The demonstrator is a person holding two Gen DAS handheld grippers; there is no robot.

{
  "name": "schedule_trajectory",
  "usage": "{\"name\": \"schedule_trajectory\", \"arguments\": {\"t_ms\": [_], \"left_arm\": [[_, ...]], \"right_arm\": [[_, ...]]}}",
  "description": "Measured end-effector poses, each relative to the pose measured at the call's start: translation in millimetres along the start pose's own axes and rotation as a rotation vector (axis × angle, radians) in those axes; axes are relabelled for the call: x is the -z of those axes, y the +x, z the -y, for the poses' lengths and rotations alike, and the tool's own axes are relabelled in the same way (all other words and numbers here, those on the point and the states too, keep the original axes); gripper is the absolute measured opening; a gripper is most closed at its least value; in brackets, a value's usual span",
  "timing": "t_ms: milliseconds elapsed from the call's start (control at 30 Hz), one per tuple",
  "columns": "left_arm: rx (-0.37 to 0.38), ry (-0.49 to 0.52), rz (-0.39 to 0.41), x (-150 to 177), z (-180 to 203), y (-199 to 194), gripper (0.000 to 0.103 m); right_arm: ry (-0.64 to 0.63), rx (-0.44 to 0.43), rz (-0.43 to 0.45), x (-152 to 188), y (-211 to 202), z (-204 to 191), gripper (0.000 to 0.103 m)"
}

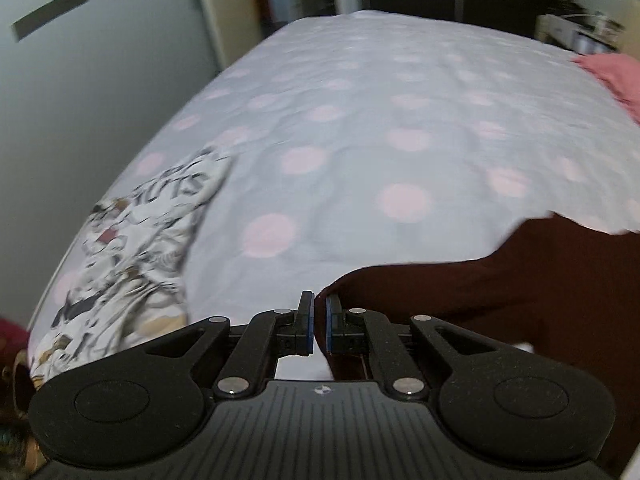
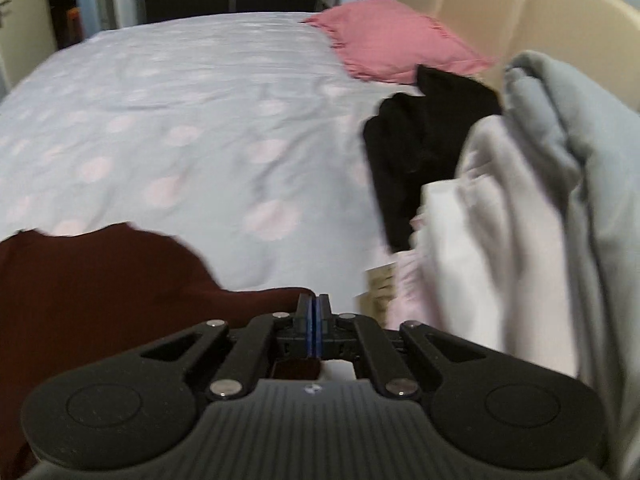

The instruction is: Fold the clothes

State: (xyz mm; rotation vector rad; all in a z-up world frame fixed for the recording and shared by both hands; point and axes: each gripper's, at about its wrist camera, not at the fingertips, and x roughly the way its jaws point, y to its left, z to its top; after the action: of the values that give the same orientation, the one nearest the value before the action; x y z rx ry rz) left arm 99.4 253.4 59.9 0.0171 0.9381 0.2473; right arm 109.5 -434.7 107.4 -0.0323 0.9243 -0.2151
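The left gripper [image 1: 317, 322] is pinching an edge of the dark maroon cloth garment [image 1: 500, 300] between nearly closed jaws, and the right gripper [image 2: 315, 326] is clamping another edge of it [image 2: 100, 280] with jaws pressed together. The garment is hanging between them above the pale blue bed cover with pink dots [image 1: 360, 120]. A white printed shirt [image 1: 132, 240] is lying to the left; black [image 2: 424, 140], white [image 2: 488, 220] and grey [image 2: 580, 160] clothes are lying piled to the right, near a pink pillow [image 2: 400, 40].

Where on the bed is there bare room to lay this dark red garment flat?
The middle of the dotted bedspread is bare, bordered by the printed garment on its left and the black garment on its right. The right side is crowded: pale clothes pile, pink pillow.
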Motion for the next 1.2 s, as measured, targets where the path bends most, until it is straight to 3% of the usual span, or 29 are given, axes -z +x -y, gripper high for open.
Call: {"name": "schedule_trajectory", "arguments": {"t_ms": [233,333,400,433,667,933,1067,1200], "left_arm": [[-0.001,-0.01,-0.025,-5,0,27,0.004],[-0.031,0.067,-0.007,-4,18,27,0.016],[-0.037,0.127,0.029,-1,30,18,0.02],[-0.026,0.15,0.041,2,38,12,0.021],[0.169,0.334,0.053,31,96,-22,0.021],[0.336,0.554,0.019,103,166,-62,0.025],[0.413,0.694,0.023,149,196,-85,0.042],[0.476,0.842,-0.011,189,222,-91,0.044]], "right_arm": [[-0.064,0.113,-0.008,-18,36,-1,0.003],[-0.079,0.093,-0.029,-15,46,-8,0.007],[-0.125,0.085,-0.005,-9,43,-16,0.028],[-0.152,0.082,0.011,-6,40,-20,0.028],[-0.357,-0.159,0.039,38,11,-57,0.027],[-0.52,-0.362,0.001,105,-4,-98,0.027],[-0.592,-0.417,-0.017,124,-3,-106,0.027],[-0.66,-0.497,-0.057,136,0,-111,0.027]]}}
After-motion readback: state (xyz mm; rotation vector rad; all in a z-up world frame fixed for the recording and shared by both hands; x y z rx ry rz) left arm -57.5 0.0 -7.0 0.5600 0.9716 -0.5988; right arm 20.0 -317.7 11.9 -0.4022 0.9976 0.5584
